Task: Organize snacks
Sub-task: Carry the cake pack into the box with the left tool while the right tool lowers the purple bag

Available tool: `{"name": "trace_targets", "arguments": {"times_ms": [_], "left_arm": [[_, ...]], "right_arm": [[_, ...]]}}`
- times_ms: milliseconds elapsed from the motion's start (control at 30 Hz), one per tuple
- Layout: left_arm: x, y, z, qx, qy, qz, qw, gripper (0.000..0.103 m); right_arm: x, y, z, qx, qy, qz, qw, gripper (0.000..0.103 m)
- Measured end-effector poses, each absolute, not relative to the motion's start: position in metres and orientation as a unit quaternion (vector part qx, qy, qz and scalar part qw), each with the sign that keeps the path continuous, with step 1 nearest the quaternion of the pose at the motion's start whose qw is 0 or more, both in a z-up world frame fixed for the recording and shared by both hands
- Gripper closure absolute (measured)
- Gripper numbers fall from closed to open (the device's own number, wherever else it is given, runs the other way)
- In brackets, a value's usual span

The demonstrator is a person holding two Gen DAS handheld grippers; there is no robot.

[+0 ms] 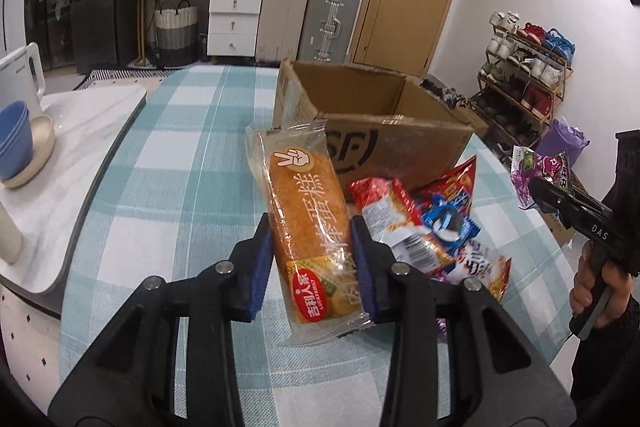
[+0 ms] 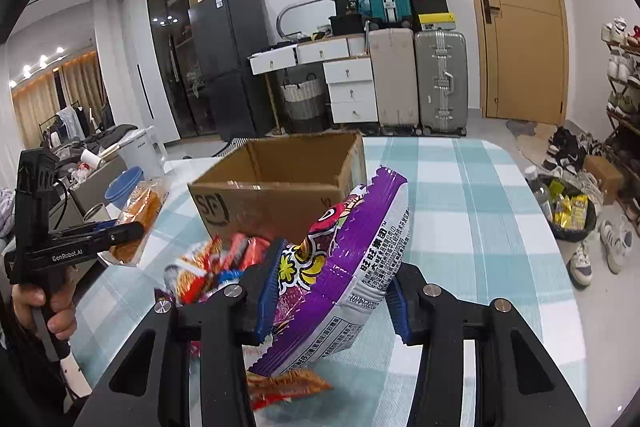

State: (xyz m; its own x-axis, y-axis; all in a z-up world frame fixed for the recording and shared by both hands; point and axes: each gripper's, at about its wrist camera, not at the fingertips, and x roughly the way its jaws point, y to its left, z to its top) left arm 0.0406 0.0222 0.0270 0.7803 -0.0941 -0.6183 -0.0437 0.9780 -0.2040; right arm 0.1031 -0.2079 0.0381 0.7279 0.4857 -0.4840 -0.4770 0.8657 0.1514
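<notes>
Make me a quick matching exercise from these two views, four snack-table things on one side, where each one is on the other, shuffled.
Things:
1. orange cake packet
2. purple snack bag
3. cardboard box
4. blue bowls

Places:
A. open on the checked tablecloth
B. clamped in the right gripper
C. stacked on the marble side surface
D. clamped in the left gripper

Pairs: 1-D, 2-B, 3-A, 4-C
</notes>
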Motion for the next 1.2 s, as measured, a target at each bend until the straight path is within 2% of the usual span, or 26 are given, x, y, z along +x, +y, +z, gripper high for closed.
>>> {"name": "trace_targets", "arguments": {"times_ms": [467,1200], "left_arm": [[0.076,0.006,0.075,-0.089,0.302,-0.029,0.949,0.07],[0.183,-0.02,0.076,-0.054,0.327,-0.027,0.943,0.069]], "right_arm": [[0.145,-0.165,0.071,0.002,0.253,0.281,0.926,0.057],[0.228,-0.12,0.057,-0.023,0.295,0.293,0.909,0.057]]}}
